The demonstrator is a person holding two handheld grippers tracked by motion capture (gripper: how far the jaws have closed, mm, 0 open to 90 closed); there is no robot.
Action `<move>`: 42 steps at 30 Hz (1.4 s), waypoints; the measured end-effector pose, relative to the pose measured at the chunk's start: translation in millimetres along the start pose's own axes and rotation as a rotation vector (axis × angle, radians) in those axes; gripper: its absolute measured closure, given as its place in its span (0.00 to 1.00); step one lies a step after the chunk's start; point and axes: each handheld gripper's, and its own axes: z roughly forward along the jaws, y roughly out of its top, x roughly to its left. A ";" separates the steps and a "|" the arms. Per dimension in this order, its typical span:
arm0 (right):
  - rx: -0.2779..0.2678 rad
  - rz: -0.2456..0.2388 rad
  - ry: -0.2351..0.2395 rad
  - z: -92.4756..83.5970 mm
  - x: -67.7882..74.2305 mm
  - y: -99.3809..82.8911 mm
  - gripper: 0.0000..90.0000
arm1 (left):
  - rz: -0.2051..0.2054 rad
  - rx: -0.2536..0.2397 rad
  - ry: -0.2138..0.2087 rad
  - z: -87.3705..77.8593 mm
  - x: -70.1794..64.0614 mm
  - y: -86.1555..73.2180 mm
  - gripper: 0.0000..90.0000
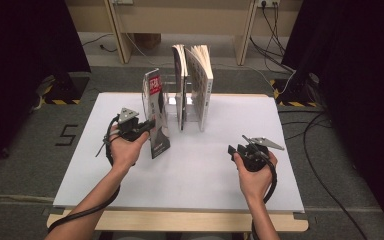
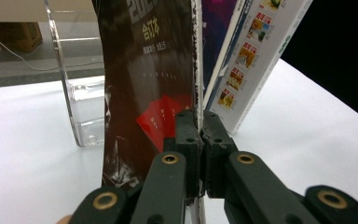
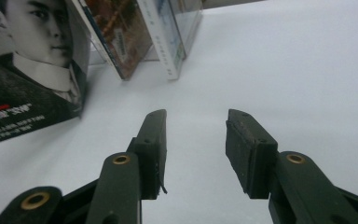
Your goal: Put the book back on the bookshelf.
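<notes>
Nearest me, at about four o'clock on the white table (image 1: 205, 170), the right gripper (image 1: 236, 150) hangs with jaws apart, nothing between them. Farther in, at nine o'clock, the left gripper (image 1: 150, 122) is clamped on the spine edge of a thin magazine (image 1: 156, 112) standing upright. It looks light, glossy and floppy, so a low grip near the spine suits it. Beyond, at twelve, two books (image 1: 195, 87) lean in a clear stand (image 2: 81, 112).

You get even overhead light on the white table (image 1: 195, 165), which glares slightly; dark curtains (image 1: 25, 60) flank it. Both gripper views look soft, with blurred near jaws and faint shadows.
</notes>
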 end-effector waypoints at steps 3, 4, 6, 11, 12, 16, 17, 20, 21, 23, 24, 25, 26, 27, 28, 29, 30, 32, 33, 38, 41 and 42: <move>0.002 0.009 -0.010 -2.4 -5.4 -5.8 0.65 | 0.005 -0.004 0.001 1.2 1.3 5.6 0.97; 0.002 0.016 -0.015 -3.3 -7.2 -8.2 0.65 | 0.005 -0.007 0.002 1.6 1.8 6.8 0.97; 0.001 0.027 -0.019 -4.5 -9.8 -11.4 0.65 | 0.004 -0.011 0.006 2.7 3.1 9.8 0.97; 0.006 0.041 -0.022 -3.7 -16.6 -21.0 0.65 | 0.000 -0.026 0.013 3.9 6.9 18.6 0.97; 0.014 0.043 -0.023 -2.8 -17.4 -22.5 0.65 | 0.001 -0.027 0.015 3.9 7.8 20.0 0.97; 0.016 0.056 -0.023 -2.6 -20.4 -23.9 0.65 | -0.002 -0.039 0.028 4.7 12.1 27.3 0.97; 0.013 0.057 -0.024 -2.7 -20.5 -23.9 0.65 | -0.001 -0.041 0.030 4.9 12.9 29.0 0.97; 0.013 0.064 -0.024 -2.6 -19.8 -23.3 0.65 | -0.006 -0.053 0.036 6.4 15.0 33.4 0.97; 0.010 0.046 -0.030 -2.5 -20.8 -23.2 0.65 | -0.006 -0.058 0.037 7.2 15.7 34.8 0.97; 0.015 0.058 -0.023 -1.5 -19.6 -23.9 0.65 | -0.006 -0.063 0.041 8.6 17.0 36.9 0.97; 0.017 0.049 -0.025 -1.3 -20.2 -24.4 0.65 | -0.012 -0.067 0.043 9.8 18.2 38.5 0.97; 0.019 0.056 -0.025 -0.9 -19.6 -25.1 0.65 | -0.012 -0.070 0.045 10.8 18.9 39.9 0.97; 0.019 0.058 -0.025 -0.7 -19.7 -25.5 0.65 | -0.009 -0.072 0.047 11.7 19.5 41.4 0.97; 0.021 0.056 -0.027 -0.5 -20.4 -26.0 0.65 | -0.010 -0.075 0.048 12.7 19.8 42.7 0.97; 0.022 0.058 -0.029 -0.4 -20.9 -26.1 0.65 | -0.010 -0.078 0.050 14.0 20.3 44.5 0.97; 0.024 0.061 -0.028 -0.4 -21.6 -26.2 0.65 | -0.008 -0.082 0.053 15.5 20.8 46.5 0.97; 0.024 0.062 -0.030 -0.2 -21.9 -26.2 0.65 | -0.006 -0.086 0.059 17.2 21.4 48.4 0.97; 0.023 0.059 -0.029 0.0 -23.0 -26.3 0.65 | -0.005 -0.094 0.075 21.0 23.1 53.1 0.97; 0.024 0.059 -0.030 0.1 -23.1 -26.5 0.65 | -0.009 -0.097 0.079 22.9 23.9 55.1 0.97; 0.024 0.052 -0.033 0.9 -24.0 -26.8 0.65 | -0.013 -0.121 0.085 37.3 24.6 64.8 0.97; 0.028 0.062 -0.034 0.2 -22.4 -27.0 0.65 | -0.001 -0.148 0.102 47.0 26.5 70.8 0.97; 0.025 0.054 -0.035 0.1 -22.9 -27.3 0.65 | 0.003 -0.162 0.109 50.1 27.9 72.4 0.97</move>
